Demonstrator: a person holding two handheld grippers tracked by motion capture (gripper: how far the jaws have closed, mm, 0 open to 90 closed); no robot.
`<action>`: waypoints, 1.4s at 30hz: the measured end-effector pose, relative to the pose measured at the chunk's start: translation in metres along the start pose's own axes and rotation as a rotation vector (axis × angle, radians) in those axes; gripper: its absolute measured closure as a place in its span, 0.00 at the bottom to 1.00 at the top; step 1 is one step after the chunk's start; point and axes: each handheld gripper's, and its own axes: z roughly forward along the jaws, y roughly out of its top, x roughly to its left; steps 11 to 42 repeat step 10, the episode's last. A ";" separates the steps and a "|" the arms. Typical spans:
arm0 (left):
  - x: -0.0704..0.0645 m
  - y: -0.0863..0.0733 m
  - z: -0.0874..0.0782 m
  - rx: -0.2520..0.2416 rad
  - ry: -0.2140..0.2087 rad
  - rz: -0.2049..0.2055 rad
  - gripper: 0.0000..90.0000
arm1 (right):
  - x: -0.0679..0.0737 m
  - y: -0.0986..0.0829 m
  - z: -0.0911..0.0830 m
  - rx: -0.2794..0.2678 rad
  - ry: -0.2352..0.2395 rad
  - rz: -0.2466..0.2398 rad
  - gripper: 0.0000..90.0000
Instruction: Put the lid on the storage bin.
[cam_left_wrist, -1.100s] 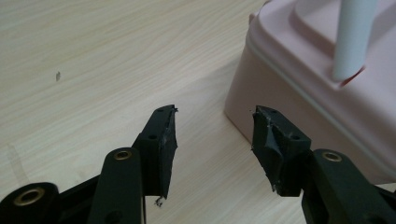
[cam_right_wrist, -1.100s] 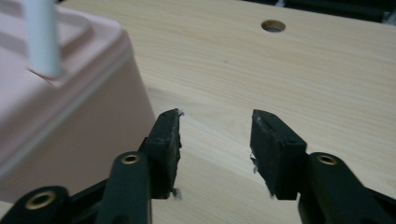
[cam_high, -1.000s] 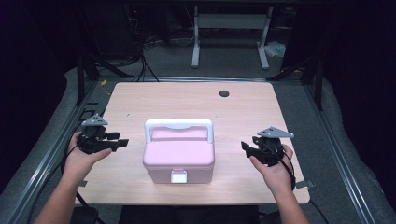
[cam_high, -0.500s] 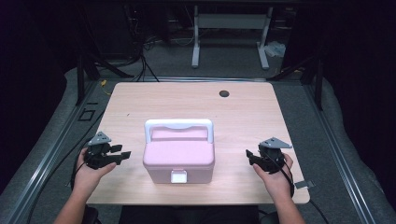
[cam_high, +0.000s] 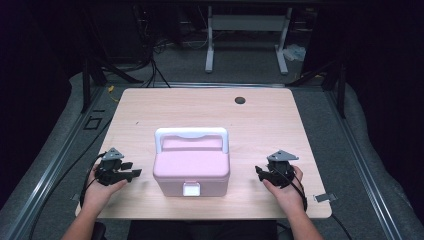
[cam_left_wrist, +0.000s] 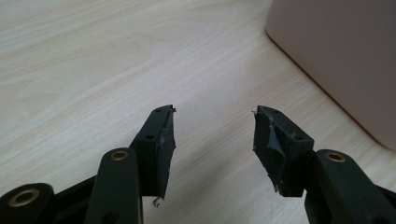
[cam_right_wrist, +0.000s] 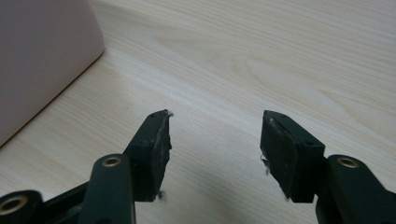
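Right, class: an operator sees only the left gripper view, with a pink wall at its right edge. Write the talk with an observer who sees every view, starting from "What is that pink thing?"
Observer: A closed pink box with a white handle on top.
Operator: Which side faces the person?
Observer: The side with a white latch.
Operator: Where is the right gripper?
Observer: The right gripper is on the far side of the box from you, apart from it, with its fingers open and pointing at the box.
Operator: Anything else on the table?
Observer: Only a small dark round spot near the far edge of the table.
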 end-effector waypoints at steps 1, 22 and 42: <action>-0.001 0.000 0.001 0.000 -0.004 0.004 0.53 | 0.002 0.001 0.002 -0.012 -0.008 -0.020 0.46; -0.006 0.001 0.008 0.022 -0.015 0.032 0.53 | 0.003 0.001 0.002 -0.014 -0.004 -0.040 0.46; -0.006 0.001 0.008 0.022 -0.015 0.032 0.53 | 0.003 0.001 0.002 -0.014 -0.004 -0.040 0.46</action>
